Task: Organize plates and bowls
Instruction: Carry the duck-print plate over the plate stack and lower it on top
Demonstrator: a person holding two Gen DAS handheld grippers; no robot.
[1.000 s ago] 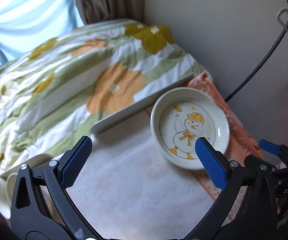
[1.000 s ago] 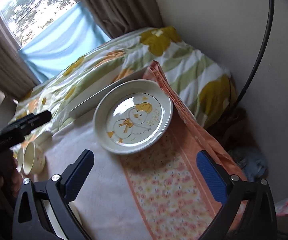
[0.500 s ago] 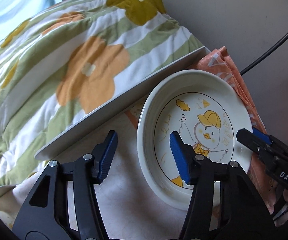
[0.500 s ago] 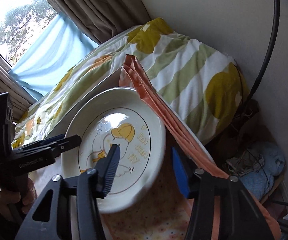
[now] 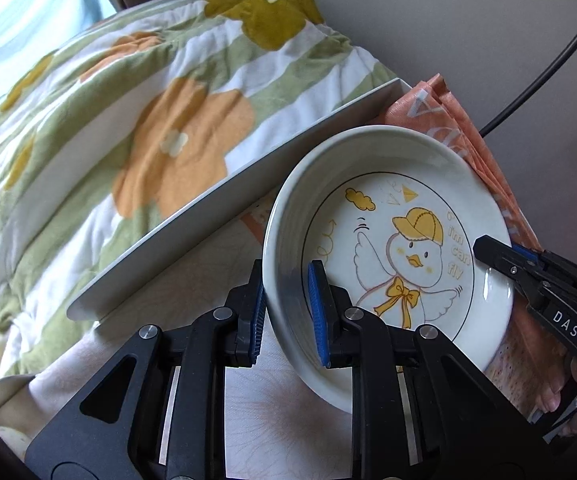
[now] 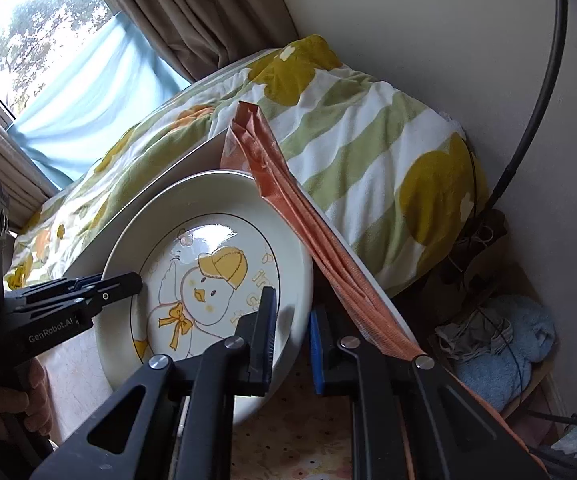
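A white deep plate [image 5: 400, 208] with a yellow-capped duck drawing is held tilted above the table. My left gripper [image 5: 286, 312] is shut on its left rim, one blue pad inside and one outside. My right gripper [image 6: 292, 344] is shut on the opposite rim of the same plate [image 6: 216, 240]. The right gripper also shows in the left wrist view [image 5: 504, 258] at the plate's right edge. The left gripper shows in the right wrist view [image 6: 128, 280] at the plate's left edge.
A cloth-covered table [image 5: 288, 432] lies below, with an orange cloth [image 6: 328, 260] draped at its far right corner. A floral blanket on a bed [image 5: 128, 128] lies beyond the table edge. A wall and black cable [image 6: 544, 80] are at right. Blue fabric [image 6: 500, 344] lies on the floor.
Both grippers moved in to the plate and shut on opposite rims. The plate has been lifted off the table and tilted.
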